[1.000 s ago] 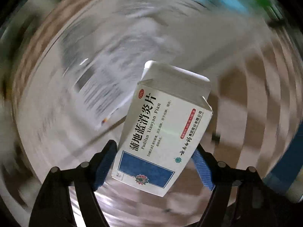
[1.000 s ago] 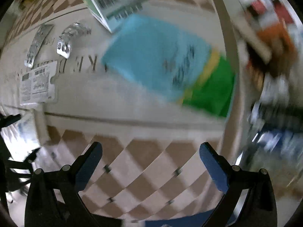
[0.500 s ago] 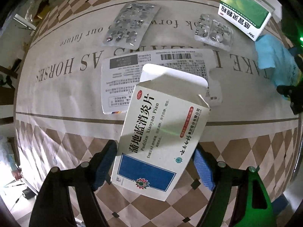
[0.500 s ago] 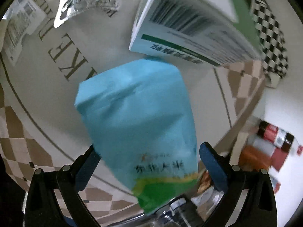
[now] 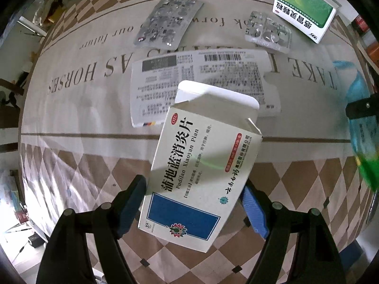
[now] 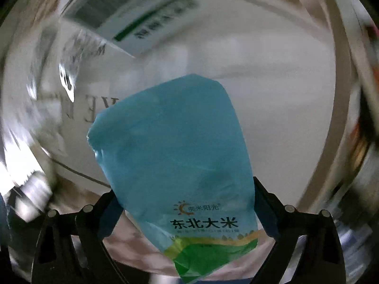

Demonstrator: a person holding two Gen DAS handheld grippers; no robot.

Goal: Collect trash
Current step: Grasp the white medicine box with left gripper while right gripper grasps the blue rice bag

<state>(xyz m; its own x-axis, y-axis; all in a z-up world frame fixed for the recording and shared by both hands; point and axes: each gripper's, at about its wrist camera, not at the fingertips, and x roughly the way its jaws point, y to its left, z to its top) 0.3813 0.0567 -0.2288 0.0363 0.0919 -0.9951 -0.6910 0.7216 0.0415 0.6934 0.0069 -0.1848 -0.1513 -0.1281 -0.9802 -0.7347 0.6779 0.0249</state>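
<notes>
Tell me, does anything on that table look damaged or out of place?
Yes. The white medicine box gripped by the left claw has its top flap torn open. Behind it a flattened carton lies spread on the tablecloth, with two used blister packs nearby. A crumpled blue rice bag sits between the closing right claw.

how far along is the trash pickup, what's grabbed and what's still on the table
Nothing looks binned yet. In hand: the left gripper is shut on the white medicine box; the right gripper has jaws closing around the blue rice bag, not yet gripped. Left on the tablecloth: the printed leaflet, two foil blister packs and the green medicine box.
</notes>
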